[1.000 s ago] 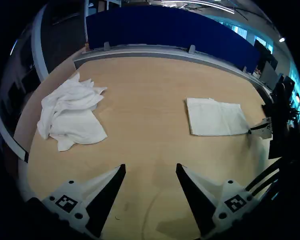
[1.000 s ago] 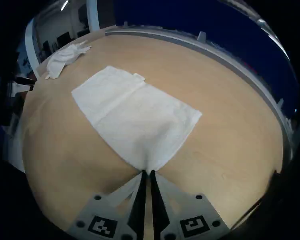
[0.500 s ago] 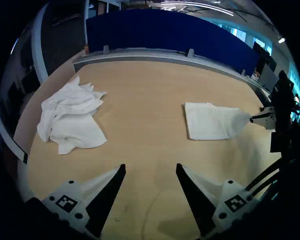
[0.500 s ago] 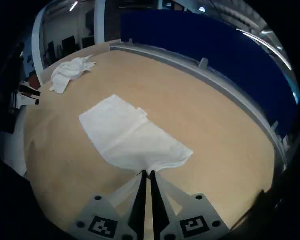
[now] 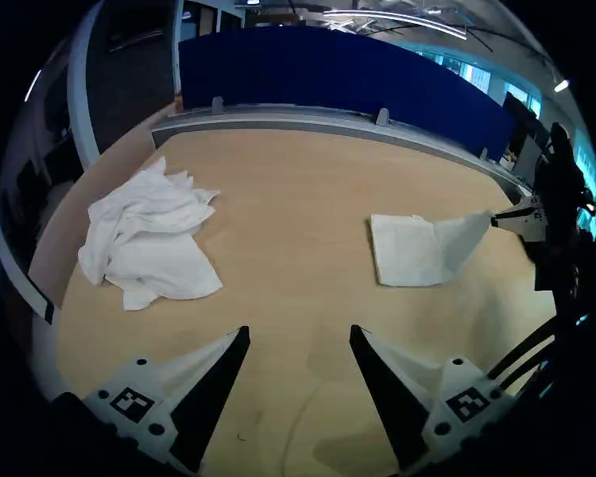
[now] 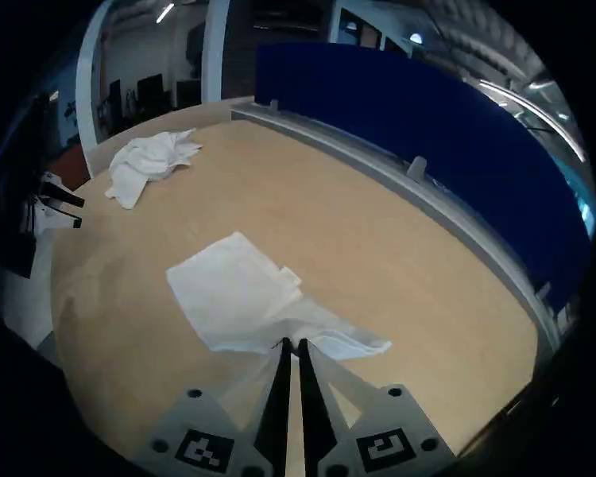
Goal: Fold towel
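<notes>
A white folded towel point(image 5: 421, 246) lies on the wooden table point(image 5: 298, 199), its right end lifted off the surface. My right gripper point(image 6: 291, 343) is shut on that raised corner of the towel point(image 6: 242, 306); in the left gripper view the same right gripper point(image 5: 519, 219) hangs at the right, held by a dark-sleeved arm. My left gripper point(image 5: 298, 334) stands open low over the table's near part, with nothing between its fingers. In the right gripper view the left gripper point(image 6: 56, 208) appears at the far left.
A crumpled heap of white towels point(image 5: 151, 234) lies at the table's left; it is also the crumpled heap point(image 6: 151, 159) far off in the right gripper view. A blue partition point(image 5: 338, 71) with a grey rail runs along the table's far edge.
My right gripper has risen with the towel's corner, peeling that end up and over the rest. The left gripper has barely moved.
</notes>
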